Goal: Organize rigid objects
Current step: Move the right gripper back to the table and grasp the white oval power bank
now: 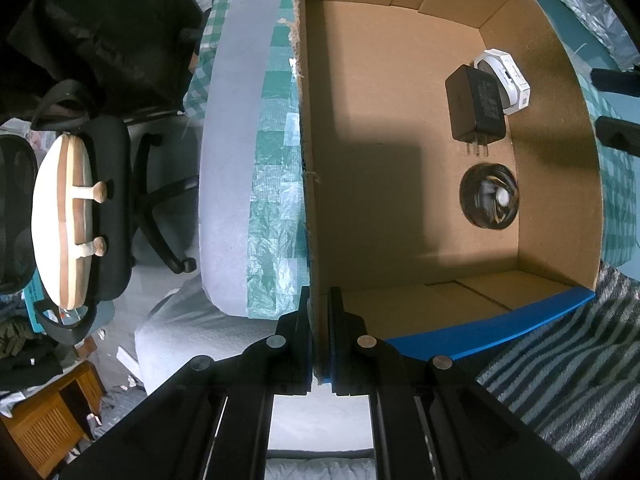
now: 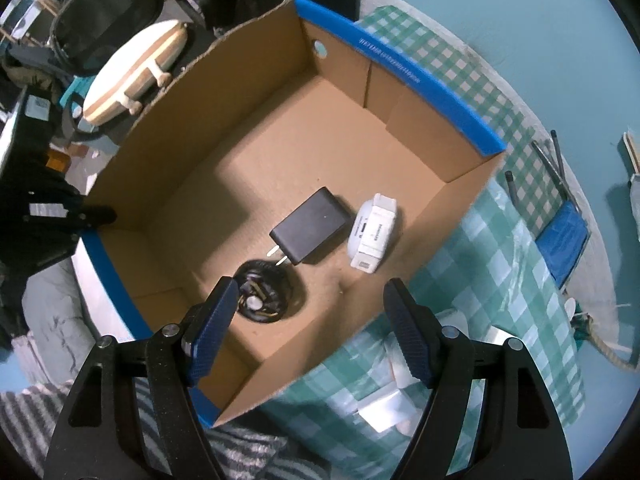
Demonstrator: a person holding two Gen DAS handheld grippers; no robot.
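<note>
The left gripper (image 1: 320, 312) pinches the wall of the brown cardboard box (image 1: 308, 200); inside lie a black plug adapter (image 1: 476, 104), a white device (image 1: 508, 76) and a black round coil (image 1: 489, 200).

Box (image 2: 400, 72) open on top; floor bare across far and left parts, free to reach. Near right wall, three items clustered: charger (image 2: 310, 230), white device (image 2: 374, 232) just beside it, black coil (image 2: 266, 296) by charger prongs. Left gripper (image 1: 320, 340) clamped on left wall, blocks that rim. Right gripper (image 2: 308, 328) wide open above near corner, left finger over coil. Outside right wall: checked cloth (image 2: 500, 248), rods (image 2: 552, 164), blue pouch (image 2: 564, 240).
</note>
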